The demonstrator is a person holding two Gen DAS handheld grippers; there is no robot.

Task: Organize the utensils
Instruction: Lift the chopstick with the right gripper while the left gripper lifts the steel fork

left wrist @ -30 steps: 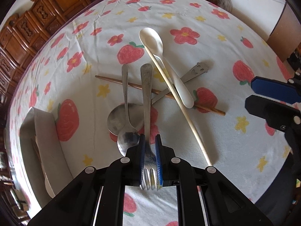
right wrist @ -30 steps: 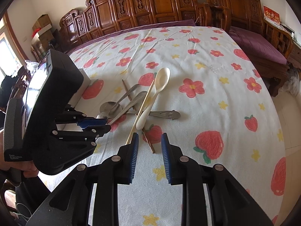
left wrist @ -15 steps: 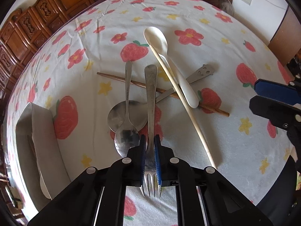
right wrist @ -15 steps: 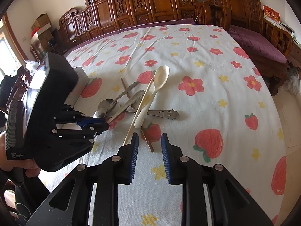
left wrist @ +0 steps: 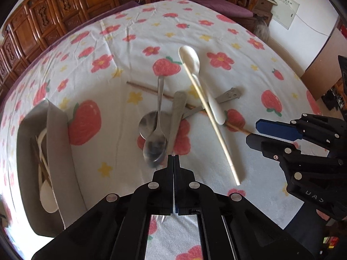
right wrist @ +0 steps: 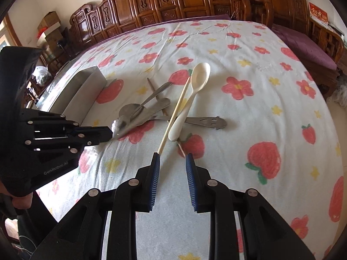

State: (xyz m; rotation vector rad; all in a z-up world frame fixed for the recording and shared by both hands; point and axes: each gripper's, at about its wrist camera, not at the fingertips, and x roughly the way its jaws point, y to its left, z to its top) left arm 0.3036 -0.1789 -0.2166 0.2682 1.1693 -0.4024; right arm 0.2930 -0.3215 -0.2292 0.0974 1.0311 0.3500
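My left gripper (left wrist: 174, 158) is shut on a metal fork (left wrist: 178, 110), its jaws pressed tight at the neck. The fork's handle tilts up over the pile and its tines show below the jaws. In the right wrist view the left gripper (right wrist: 108, 133) holds the fork (right wrist: 151, 110) off the cloth. My right gripper (right wrist: 172, 158) is open, low over the near ends of a cream chopstick (right wrist: 175, 112) and a brown chopstick (right wrist: 181, 149). A white spoon (right wrist: 200, 73), a small metal spoon (left wrist: 155, 145) and a smiley-handled spoon (left wrist: 229, 94) lie crossed in the pile.
A grey tray (left wrist: 58, 151) at the left holds a white spoon and chopsticks. The flowered tablecloth (right wrist: 271, 108) covers a big table. Carved wooden chairs (right wrist: 173, 2) line the far side, and a person's hand (right wrist: 20, 201) holds the left gripper.
The left gripper's jaws have squeezed closer on the fork and lifted it, tilting toward the tray. The right gripper has sunk toward the chopstick ends.
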